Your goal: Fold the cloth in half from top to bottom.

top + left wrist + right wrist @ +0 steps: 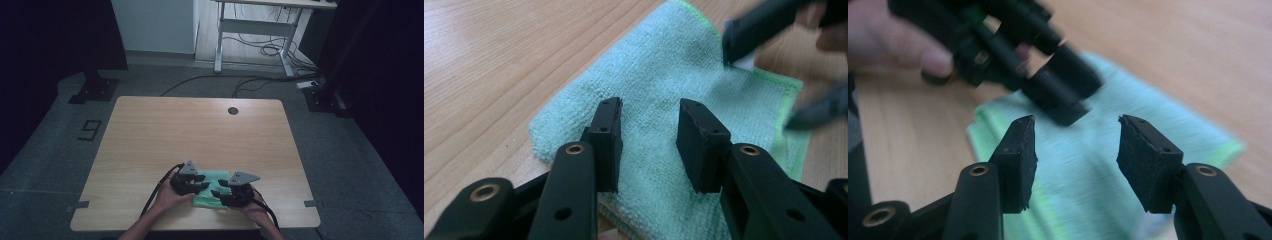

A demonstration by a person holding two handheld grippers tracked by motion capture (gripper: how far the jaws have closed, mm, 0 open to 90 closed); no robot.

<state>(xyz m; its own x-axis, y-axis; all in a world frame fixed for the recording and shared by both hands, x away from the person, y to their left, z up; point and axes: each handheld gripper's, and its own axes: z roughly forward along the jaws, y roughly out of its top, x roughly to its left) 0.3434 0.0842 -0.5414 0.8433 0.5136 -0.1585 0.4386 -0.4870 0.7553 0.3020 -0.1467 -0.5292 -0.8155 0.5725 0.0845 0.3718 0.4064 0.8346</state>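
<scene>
A person works a folded green microfibre cloth [210,192] near the front edge of a wooden table [165,135], a handheld gripper in each hand. The left gripper [203,185] hangs over the cloth's left part with its jaws spread and nothing between them; in the left gripper view the cloth [664,115] lies flat under the open jaws, its doubled edge showing at the near side. The right gripper [216,193] comes in from the cloth's right side, likewise spread and empty, with the cloth [1088,170] beneath and the left gripper [1068,100] blurred just ahead. Neither tool pinches fabric yet. The step in hand looks like taking hold of the cloth for a fold or an unfold. To do it well, each gripper would best settle on its own corner or edge, well apart from the other, so the jaws do not collide over the middle. The lower jaw should slide under only the layer meant to be lifted, and the grip should close fully before any pull, lest the soft pile slip free
</scene>
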